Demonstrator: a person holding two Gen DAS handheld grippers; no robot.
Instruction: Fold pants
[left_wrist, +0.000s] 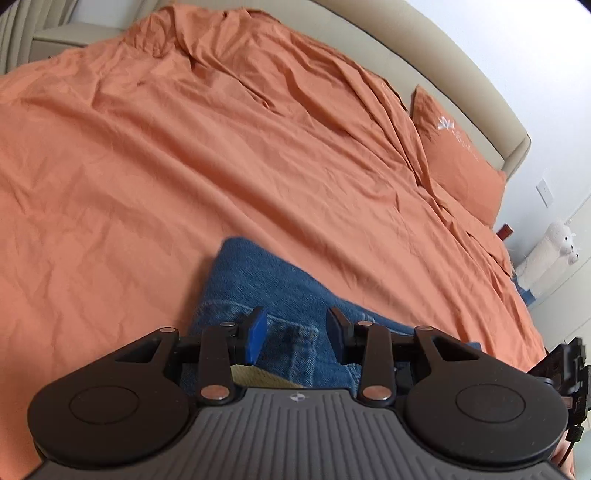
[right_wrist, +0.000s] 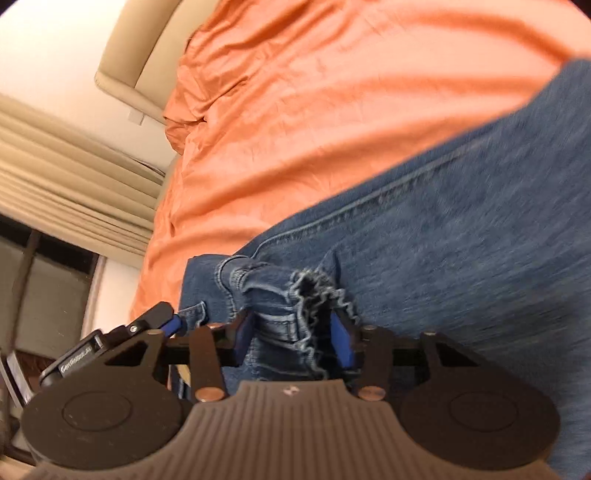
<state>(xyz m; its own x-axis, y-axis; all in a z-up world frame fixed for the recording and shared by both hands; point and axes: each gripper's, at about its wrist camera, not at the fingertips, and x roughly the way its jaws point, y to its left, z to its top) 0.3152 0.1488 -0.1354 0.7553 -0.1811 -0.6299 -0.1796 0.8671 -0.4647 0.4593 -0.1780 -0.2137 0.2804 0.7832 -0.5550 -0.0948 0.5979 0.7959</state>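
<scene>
Both grippers were working the jeans (right_wrist: 461, 240) at the near edge of the bed. Our right gripper (right_wrist: 291, 332) had its blue pads (right_wrist: 341, 338) pressed against a bunched wad of denim, frayed hem and seam gathered between them, so we judged it clamped on the cloth. We took that bunching as the point of the hold: several layers pinched together travel as one when a fold is carried over.

Our left gripper (left_wrist: 297, 334) stood with its jaws apart, nothing between the pads (left_wrist: 258, 332), hovering just above the pocket area of the jeans (left_wrist: 280, 295). We supposed it waited there to pin or take a second hold, so the fabric would not drag.

Most of the jeans lay flat on the orange sheet (left_wrist: 184, 166), near the bed's front edge, well apart from the pillow (left_wrist: 458, 158) at the headboard (left_wrist: 424, 48) end. Whether they were already folded once we could not tell; the right view was blurred.

No containers showed in either view. A white plush toy (left_wrist: 554, 247) stood beyond the bed's far side.
</scene>
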